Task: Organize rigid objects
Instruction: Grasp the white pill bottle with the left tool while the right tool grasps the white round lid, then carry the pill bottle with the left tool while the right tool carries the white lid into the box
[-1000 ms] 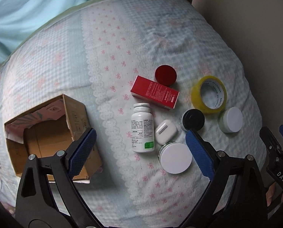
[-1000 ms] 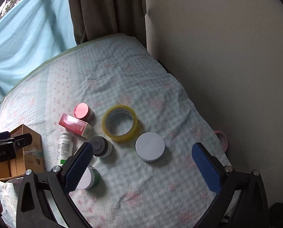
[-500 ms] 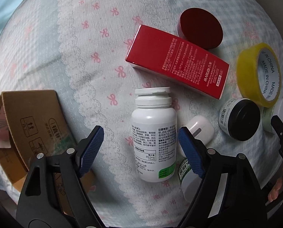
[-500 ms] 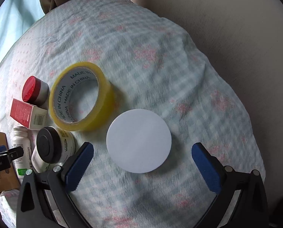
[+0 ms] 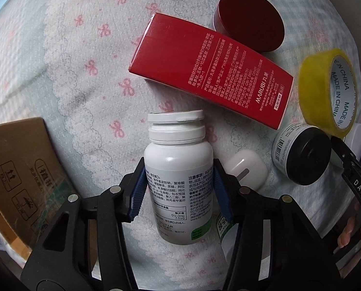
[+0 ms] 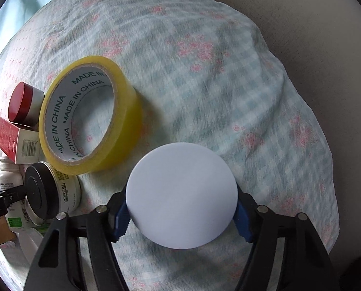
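Blue-padded fingers of the left tool are closing on the white pill bottle, pads pressing its sides just below the shoulder, while the right tool is clamping the white round jar at its widest span. Both things are lying on the bed, the jar nearer the bed's right edge, the bottle beside the cardboard box towards the left edge. To lift well, each tool is probably best kept squeezing squarely across the middle and rising straight, since the bottle's smooth plastic could be pivoting about a high grip and the soft bedding is giving little support. The bottle is lying on its side, cap pointing at the red carton, printed label facing up. The jar is showing only a plain flat lid, matte and unmarked, near the yellow tape roll; whether its wall is tapered cannot be told.
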A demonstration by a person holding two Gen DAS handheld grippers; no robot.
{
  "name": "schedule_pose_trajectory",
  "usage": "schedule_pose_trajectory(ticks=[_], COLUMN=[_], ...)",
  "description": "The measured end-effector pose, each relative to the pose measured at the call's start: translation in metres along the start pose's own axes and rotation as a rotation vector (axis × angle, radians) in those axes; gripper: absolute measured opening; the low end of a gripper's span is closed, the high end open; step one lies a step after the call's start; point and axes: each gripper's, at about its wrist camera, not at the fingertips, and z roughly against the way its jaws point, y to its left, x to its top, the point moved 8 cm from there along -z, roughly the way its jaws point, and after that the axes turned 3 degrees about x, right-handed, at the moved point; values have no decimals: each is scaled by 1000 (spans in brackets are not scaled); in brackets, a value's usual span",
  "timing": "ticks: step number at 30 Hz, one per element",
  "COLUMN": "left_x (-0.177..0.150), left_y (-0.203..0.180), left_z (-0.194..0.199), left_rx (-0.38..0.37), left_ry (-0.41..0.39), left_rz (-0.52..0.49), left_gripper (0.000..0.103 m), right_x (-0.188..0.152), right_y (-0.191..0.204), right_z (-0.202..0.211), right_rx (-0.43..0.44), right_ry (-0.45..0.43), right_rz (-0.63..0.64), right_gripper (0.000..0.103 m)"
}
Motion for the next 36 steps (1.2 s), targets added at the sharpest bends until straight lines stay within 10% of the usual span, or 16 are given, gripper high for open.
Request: schedule_pose_trajectory(ticks=[12, 21, 36], left_x=[-12, -41, -135], left_y=[15, 22, 192], left_z=[55, 184, 341], left_rx=[-21, -57, -102], left_ry=[-119, -281, -537], left_rz=[-18, 39, 201], left_gripper=[47, 47, 47], right_x=[4, 6, -56], right_y=[1, 18, 198], right_z=[35, 126, 303], right_rx=[21, 27, 139], right_ry=[-53, -160, -310], right_rz=[-4, 66, 327], right_gripper=[66, 66, 66])
